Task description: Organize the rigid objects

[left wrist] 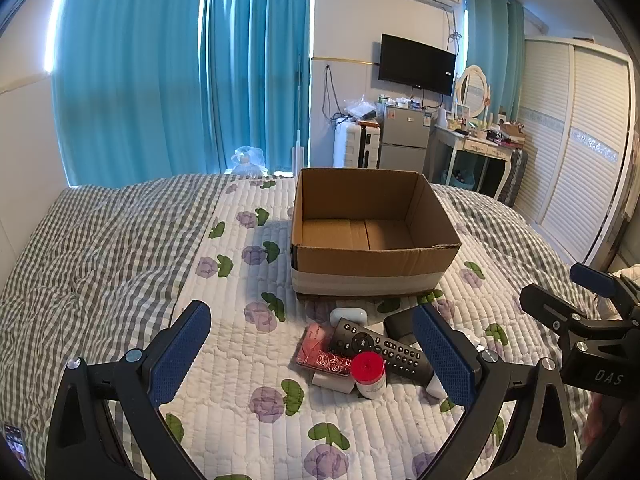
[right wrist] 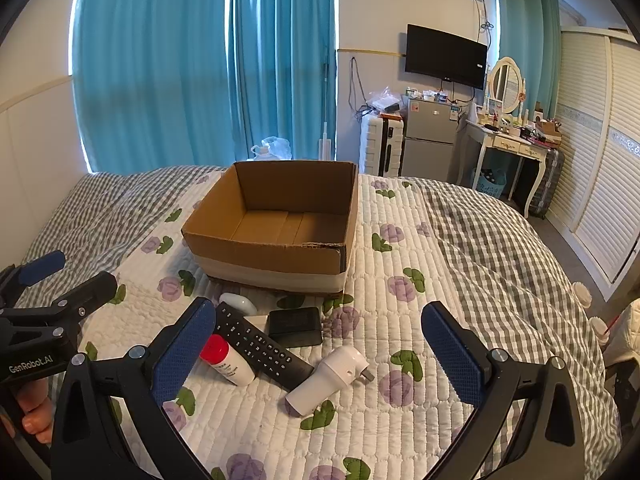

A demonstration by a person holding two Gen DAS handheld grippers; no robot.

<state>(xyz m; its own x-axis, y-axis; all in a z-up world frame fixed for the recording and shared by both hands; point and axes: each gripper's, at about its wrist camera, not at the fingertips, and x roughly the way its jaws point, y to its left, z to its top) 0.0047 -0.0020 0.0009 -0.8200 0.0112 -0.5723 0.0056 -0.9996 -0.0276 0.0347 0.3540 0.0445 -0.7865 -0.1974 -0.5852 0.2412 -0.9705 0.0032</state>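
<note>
We record: one open box (left wrist: 372,268) on the quilt (left wrist: 240,380), nothing seen inside. Just before its near wall, a cluster: black remote (right wrist: 262,350), red-capped bottle (right wrist: 226,362) on its side touching it, white plug (right wrist: 332,378), black case (right wrist: 295,326), white earbud case (left wrist: 349,315), pink booklet (left wrist: 320,350). Our left gripper (left wrist: 312,364) and right gripper (right wrist: 320,360) both hover spread wide above the cluster, gripping nothing.

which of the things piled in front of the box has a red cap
The small white bottle, lying on its side against the black remote. Nothing else in the pile has any red cap; the white plug adapter is all white.
</note>
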